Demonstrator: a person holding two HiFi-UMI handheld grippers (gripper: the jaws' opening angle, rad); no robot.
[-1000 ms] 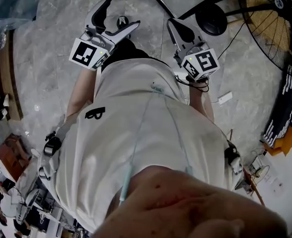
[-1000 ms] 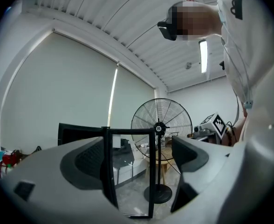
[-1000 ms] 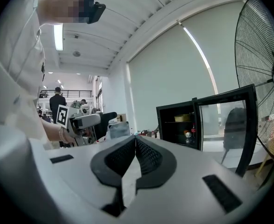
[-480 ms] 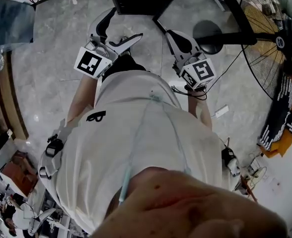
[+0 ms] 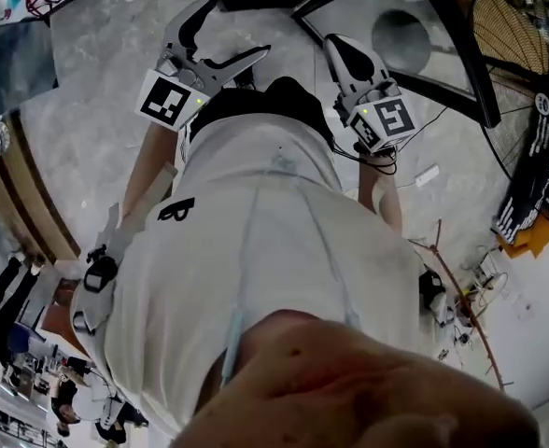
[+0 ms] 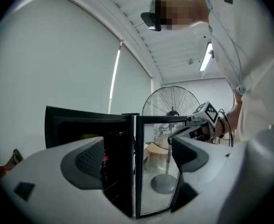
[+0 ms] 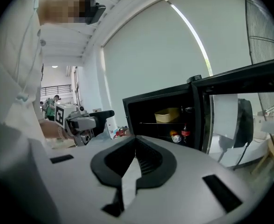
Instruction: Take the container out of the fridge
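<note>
1. left gripper view: the left gripper (image 6: 138, 157) has its jaws wide apart with nothing between them. the open fridge (image 6: 81, 120) lies ahead and slightly left, its dark mouth partly hidden behind the left jaw.
2. the glass fridge door (image 6: 158, 162) is swung out and stands almost edge-on between the jaws, with a pedestal fan (image 6: 172, 104) behind it.
3. right gripper view: the right gripper (image 7: 134, 160) has its jaws pressed together on nothing.
4. the yellow container (image 7: 168, 115) sits on the upper shelf inside the fridge, ahead of and above this gripper's jaws and well apart from them. its long side runs across the shelf.
5. a small red-labelled bottle (image 7: 185, 133) stands on the shelf below it, towards the right.
6. head view: both grippers are held at about the same reach towards the fridge, so neither looks clearly nearer. the left one is already spread, so i judge it readier to grasp; the right would have to open first.
7. room: the mouth looks unobstructed above the container. the reach should go in left of the door's edge and stay level, clear of the shelf lip and the bottle.
</note>
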